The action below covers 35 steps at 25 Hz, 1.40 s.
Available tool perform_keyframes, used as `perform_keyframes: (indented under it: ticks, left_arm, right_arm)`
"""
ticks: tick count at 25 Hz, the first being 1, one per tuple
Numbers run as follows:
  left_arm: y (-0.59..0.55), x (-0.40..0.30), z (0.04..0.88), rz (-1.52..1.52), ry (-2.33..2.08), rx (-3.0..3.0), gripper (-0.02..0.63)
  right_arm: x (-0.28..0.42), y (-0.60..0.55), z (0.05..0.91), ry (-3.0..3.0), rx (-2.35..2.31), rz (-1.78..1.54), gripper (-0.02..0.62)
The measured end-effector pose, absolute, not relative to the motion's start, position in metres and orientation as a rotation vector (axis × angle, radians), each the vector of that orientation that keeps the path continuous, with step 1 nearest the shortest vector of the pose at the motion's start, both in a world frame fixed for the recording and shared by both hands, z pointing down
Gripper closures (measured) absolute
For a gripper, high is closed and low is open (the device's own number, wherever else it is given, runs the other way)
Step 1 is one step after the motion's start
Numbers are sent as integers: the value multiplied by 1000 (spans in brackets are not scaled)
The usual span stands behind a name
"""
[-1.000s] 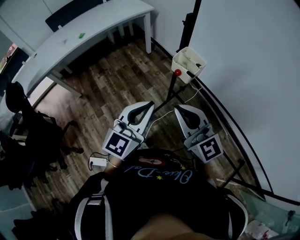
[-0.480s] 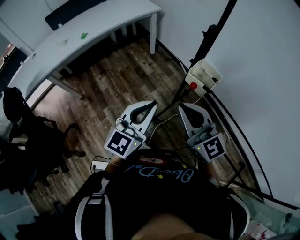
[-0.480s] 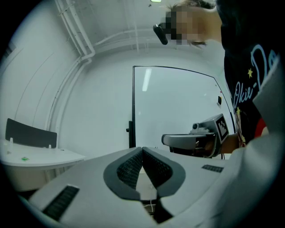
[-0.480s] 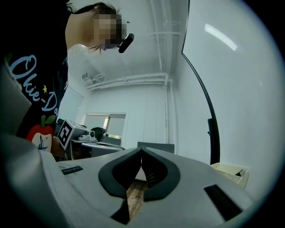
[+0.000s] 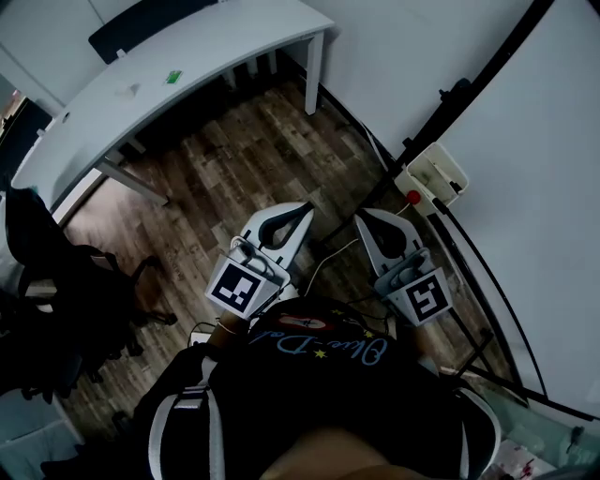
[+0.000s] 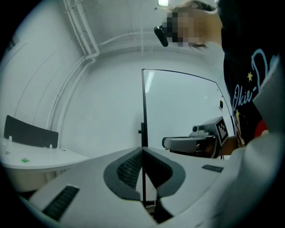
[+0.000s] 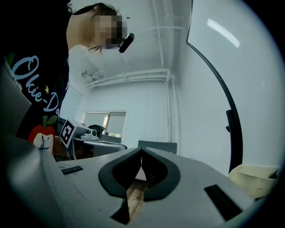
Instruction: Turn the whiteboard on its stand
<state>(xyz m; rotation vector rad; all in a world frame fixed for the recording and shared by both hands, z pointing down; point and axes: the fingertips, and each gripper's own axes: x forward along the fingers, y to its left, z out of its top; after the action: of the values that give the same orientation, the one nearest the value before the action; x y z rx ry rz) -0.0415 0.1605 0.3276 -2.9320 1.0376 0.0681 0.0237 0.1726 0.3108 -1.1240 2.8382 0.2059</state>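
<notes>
The whiteboard (image 5: 534, 187) fills the right of the head view, white with a black frame, on black stand legs (image 5: 469, 347). A white pen tray (image 5: 433, 174) with a red knob hangs on its lower edge. My left gripper (image 5: 305, 208) and right gripper (image 5: 361, 217) are held side by side over the wooden floor, both shut and empty, left of the tray and apart from the board. In the left gripper view the board (image 6: 182, 104) stands ahead beyond the left gripper (image 6: 142, 150). The right gripper view shows the board (image 7: 249, 75) and tray (image 7: 256, 178) right of the right gripper (image 7: 141, 152).
A white desk (image 5: 187, 66) with a dark chair (image 5: 141, 23) behind it stands at the back left. A black office chair (image 5: 66, 281) is at the left. A white cable (image 5: 328, 258) lies on the floor under the grippers.
The view has shifted: the pen tray and the board's edge have slid right and down in the head view. Both grippers stay shut and side by side.
</notes>
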Motion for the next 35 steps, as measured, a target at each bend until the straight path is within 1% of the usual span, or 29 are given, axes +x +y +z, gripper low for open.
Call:
perform_keyframes:
  ticks: [4,18,22,35]
  left_arm:
    - [145,-57,328,56,1003,-2944,595]
    - [105,-102,339,22,946,-2983,595]
    - [101,-101,343,40,921,-3013,595]
    - [67,-67,340,10,843,-3029,595]
  right_arm:
    - [9,155,311,2822,-1168,167,557]
    - [-25,113,308,2801,-1261,192,557]
    - [-26,111,311,2811,-1283,171,557]
    - [13,74,301,2713,-1340,210,557]
